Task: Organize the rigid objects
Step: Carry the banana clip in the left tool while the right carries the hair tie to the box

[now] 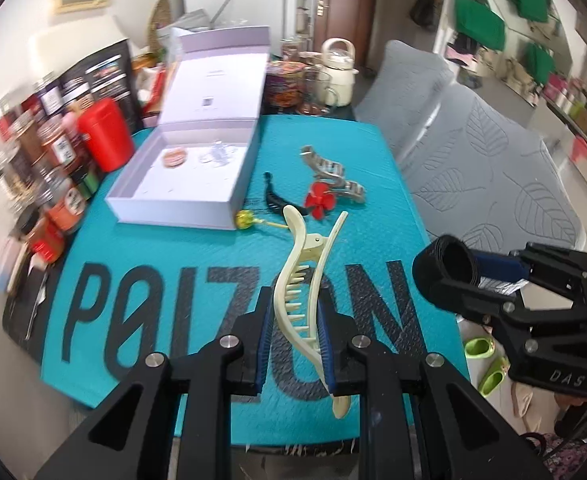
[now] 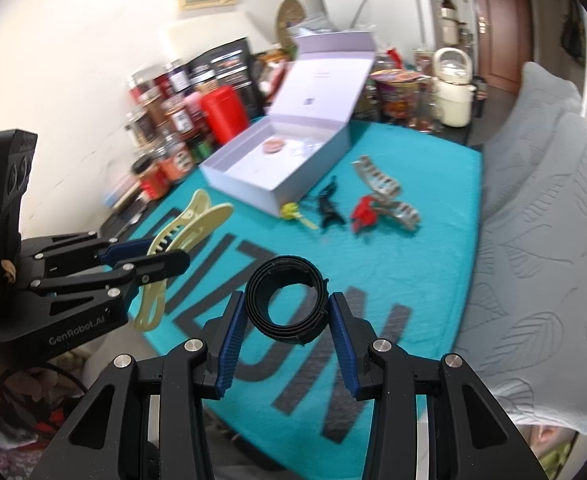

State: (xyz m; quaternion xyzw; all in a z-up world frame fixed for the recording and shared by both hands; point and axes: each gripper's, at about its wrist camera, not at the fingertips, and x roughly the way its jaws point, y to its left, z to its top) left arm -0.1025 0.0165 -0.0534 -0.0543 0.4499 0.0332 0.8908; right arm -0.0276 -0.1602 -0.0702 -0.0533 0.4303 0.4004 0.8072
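Note:
My left gripper is shut on a long cream hair claw clip, held above the teal mat; in the right wrist view that cream clip sticks out of the left gripper. My right gripper is shut on a rolled black strap, and the rolled strap shows at the right in the left wrist view. An open white box lies at the back of the mat with a pink item inside. A black clip, a red flower clip, a beige claw clip and a yellow pin lie on the mat.
Jars and a red canister line the left wall. A cream kettle and a printed tin stand behind the box. Grey cushioned chairs stand along the mat's right edge. Green slippers lie on the floor.

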